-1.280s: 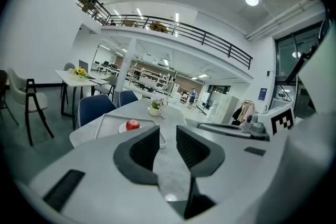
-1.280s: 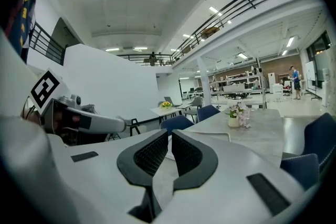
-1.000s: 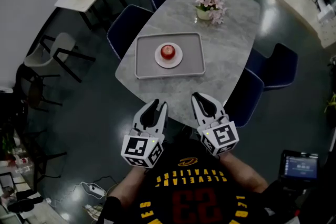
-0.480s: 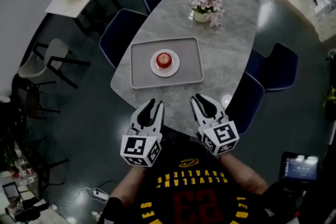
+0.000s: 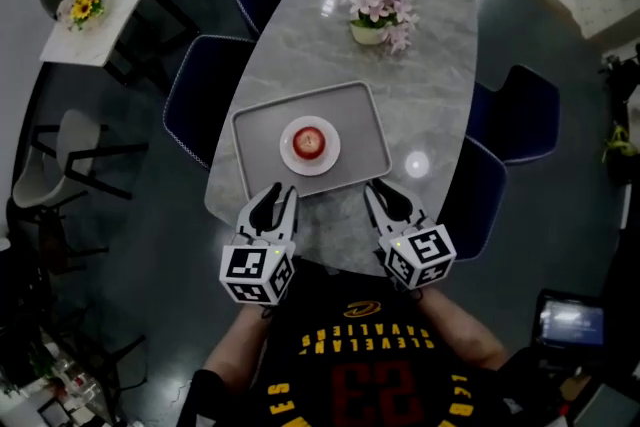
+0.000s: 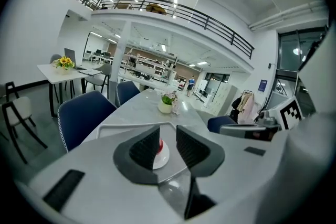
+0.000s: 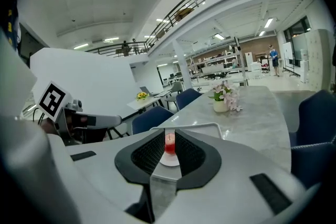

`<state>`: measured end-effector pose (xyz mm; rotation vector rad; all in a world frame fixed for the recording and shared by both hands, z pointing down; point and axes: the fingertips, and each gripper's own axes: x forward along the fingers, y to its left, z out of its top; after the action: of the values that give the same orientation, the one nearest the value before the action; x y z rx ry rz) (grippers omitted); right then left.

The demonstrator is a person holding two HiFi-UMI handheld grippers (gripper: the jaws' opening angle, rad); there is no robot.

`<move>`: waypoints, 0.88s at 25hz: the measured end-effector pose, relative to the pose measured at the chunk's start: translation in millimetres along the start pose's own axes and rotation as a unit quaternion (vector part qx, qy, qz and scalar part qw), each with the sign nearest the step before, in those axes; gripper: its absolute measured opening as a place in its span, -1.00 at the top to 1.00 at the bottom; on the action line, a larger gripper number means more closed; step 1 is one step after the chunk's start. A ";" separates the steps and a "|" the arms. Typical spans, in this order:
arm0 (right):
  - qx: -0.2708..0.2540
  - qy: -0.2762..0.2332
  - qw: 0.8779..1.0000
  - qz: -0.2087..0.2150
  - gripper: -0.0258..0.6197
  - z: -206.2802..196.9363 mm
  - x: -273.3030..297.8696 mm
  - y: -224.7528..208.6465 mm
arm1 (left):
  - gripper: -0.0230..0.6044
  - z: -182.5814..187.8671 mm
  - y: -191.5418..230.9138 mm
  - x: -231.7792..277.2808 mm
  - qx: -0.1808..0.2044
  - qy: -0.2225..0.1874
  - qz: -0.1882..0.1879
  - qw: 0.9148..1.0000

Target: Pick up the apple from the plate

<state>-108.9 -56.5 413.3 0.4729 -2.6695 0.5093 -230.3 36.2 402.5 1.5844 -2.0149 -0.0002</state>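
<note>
Two grippers: I see both low over the near end of the table, each one well apart from the apple.
Left gripper: it is at about 7 o'clock from the plate, and in the head view its tips reach the near rim of the tray.
Left claw: the jaws stand clearly apart and nothing is between them. In the left gripper view the apple, far ahead, is half hidden behind the left jaw.
Right gripper: it is at about 5 o'clock from the plate, just beside the near right corner of the tray.
Right claw: the jaws are parted by only a narrow gap and they grip nothing. In the right gripper view I see the distant apple through this gap.
Apple: red and upright, it sits in the middle of the plate.
Plate: small, white and round, it lies near the centre of the tray.
Tray: grey and rectangular with a raised rim, it lies flat on the near half of the table.
Flower pot: it holds pink flowers and stands on the table at about 1 o'clock from the apple, well apart from the tray.
Chairs: dark blue, they stand at both long sides of the table.
Side table: white, at 10 o'clock from the tray, with yellow flowers on it.
</note>
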 end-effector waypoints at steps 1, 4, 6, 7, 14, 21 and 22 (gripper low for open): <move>0.007 0.005 1.000 -0.006 0.78 -1.7 6.8 -1.9 | 0.60 0.2 9.8 6.3 -0.005 0.008 -0.001 1.000; 0.026 0.022 0.999 -0.021 0.78 -10.0 26.2 -7.8 | 0.60 -1.6 38.7 22.6 -0.018 0.026 0.004 0.999; 0.038 0.033 0.998 -0.029 0.78 -16.6 38.1 -11.8 | 0.60 -4.4 56.2 32.4 -0.026 0.036 0.009 0.999; 0.045 0.038 0.998 -0.032 0.78 -20.0 43.7 -14.0 | 0.60 -7.1 63.7 37.8 -0.029 0.043 0.010 0.999; 0.092 0.077 0.991 -0.066 0.78 -46.6 76.1 -36.3 | 0.60 -41.7 94.9 84.7 -0.074 0.128 -0.019 0.989; 0.149 0.115 0.978 -0.087 0.78 -83.1 111.0 -56.9 | 0.60 -79.5 121.4 129.0 -0.106 0.213 -0.031 0.971; 0.160 0.121 0.976 -0.088 0.78 -89.4 115.8 -58.4 | 0.60 -84.5 124.3 133.3 -0.110 0.223 -0.032 0.968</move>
<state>-160.1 -100.2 555.6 0.6844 -2.2949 0.8865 -323.0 -17.2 572.5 1.3633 -1.5582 0.0965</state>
